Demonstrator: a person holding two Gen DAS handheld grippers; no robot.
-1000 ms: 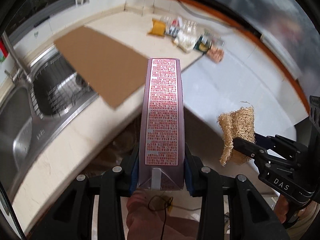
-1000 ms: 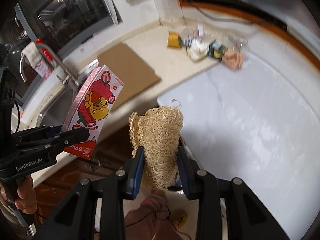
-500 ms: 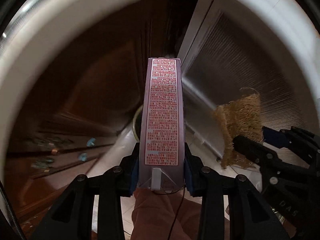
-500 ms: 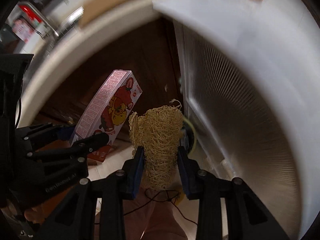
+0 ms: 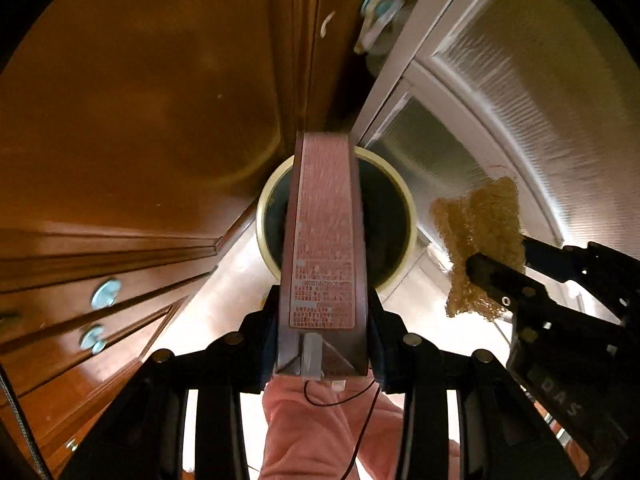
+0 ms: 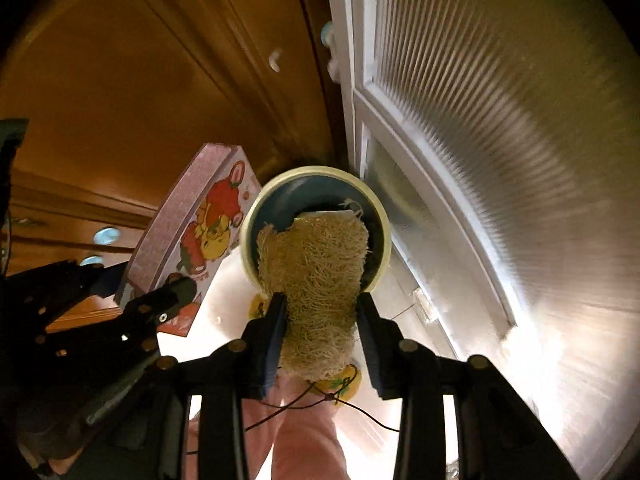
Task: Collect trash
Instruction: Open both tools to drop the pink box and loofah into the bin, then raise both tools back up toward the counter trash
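A round bin with a cream rim (image 5: 405,200) and dark inside stands on the floor in the corner below both grippers. My left gripper (image 5: 322,312) is shut on a pink strawberry drink carton (image 5: 324,240), held upright over the bin's mouth. In the right wrist view the carton (image 6: 200,232) hangs just left of the bin's rim (image 6: 280,184). My right gripper (image 6: 320,312) holds a tan loofah scrubber (image 6: 316,260) over the bin; its jaws are opening, and the pads still touch the loofah's sides. That loofah (image 5: 480,220) shows right of the bin in the left wrist view.
Brown wooden cabinet doors (image 5: 140,100) with pale blue knobs (image 5: 105,293) stand left of the bin. A white-framed ribbed-glass door (image 6: 500,140) stands to its right. A person's pink-trousered leg (image 5: 320,432) and yellow slipper (image 6: 344,380) are on the pale floor below.
Both grippers have sunk from above the counter down past its edge to just over the bin on the floor, carrying the carton and the loofah. The counter has left the view.
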